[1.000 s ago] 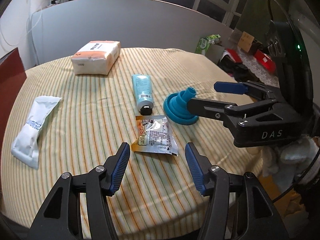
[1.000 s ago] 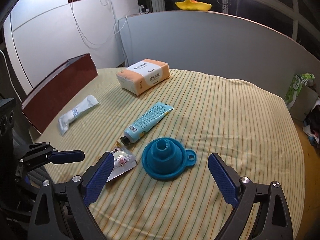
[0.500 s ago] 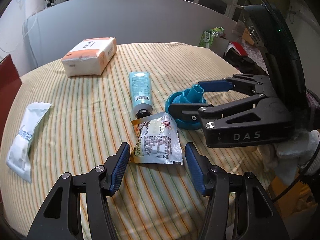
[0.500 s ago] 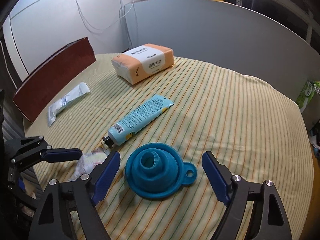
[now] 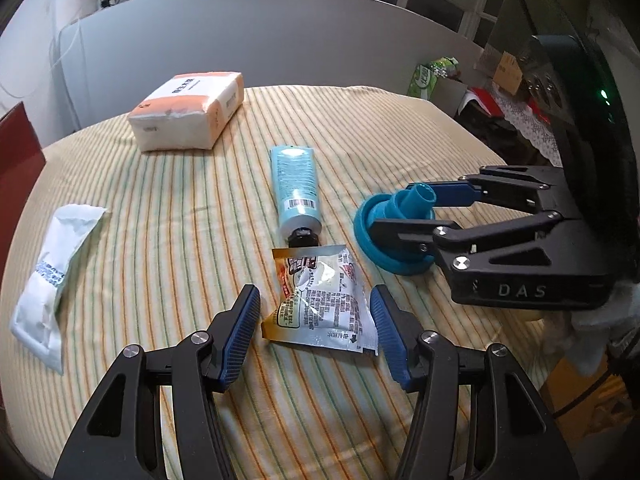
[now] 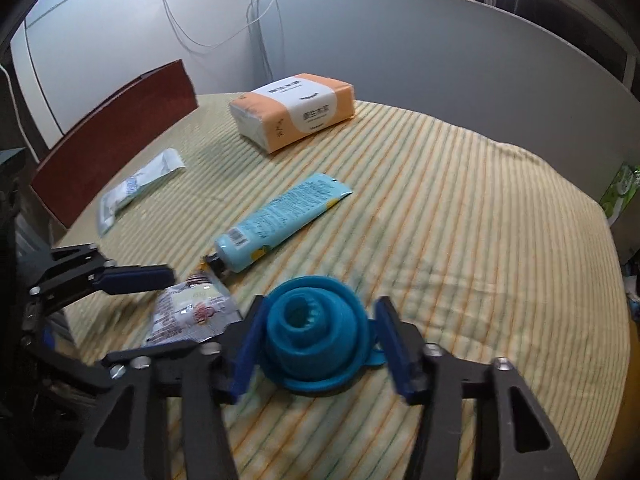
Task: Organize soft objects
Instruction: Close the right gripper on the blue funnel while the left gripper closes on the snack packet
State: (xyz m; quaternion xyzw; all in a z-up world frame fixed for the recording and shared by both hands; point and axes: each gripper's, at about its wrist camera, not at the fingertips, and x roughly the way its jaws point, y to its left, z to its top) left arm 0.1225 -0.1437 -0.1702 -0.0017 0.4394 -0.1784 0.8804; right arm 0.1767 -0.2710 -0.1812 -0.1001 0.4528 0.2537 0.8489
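The right gripper (image 6: 316, 340) sat low over the collapsible blue silicone funnel (image 6: 316, 336), which rested wide rim down and spout up on the yellow striped tablecloth (image 6: 460, 240). The funnel lay squarely between the two blue pads; its small hanging tab pointed toward the right-hand pad. The jaws had just been closing around the funnel's body. The left pad looked to be touching the folded cone, while the right pad seemed still a sliver clear, though motion blur made contact hard to settle.

The left gripper (image 5: 316, 336) stood half apart, straddling the crinkled silver-and-orange foil snack sachet (image 5: 320, 304), holding nothing. The sachet's long axis ran roughly away from that gripper, along its fingers, so the pads would meet its long sides.

The pale blue squeeze tube (image 5: 298, 188) lay just beyond the sachet, cap end near it. Each gripper was nearest its own object; the funnel grip looked like the step in hand.
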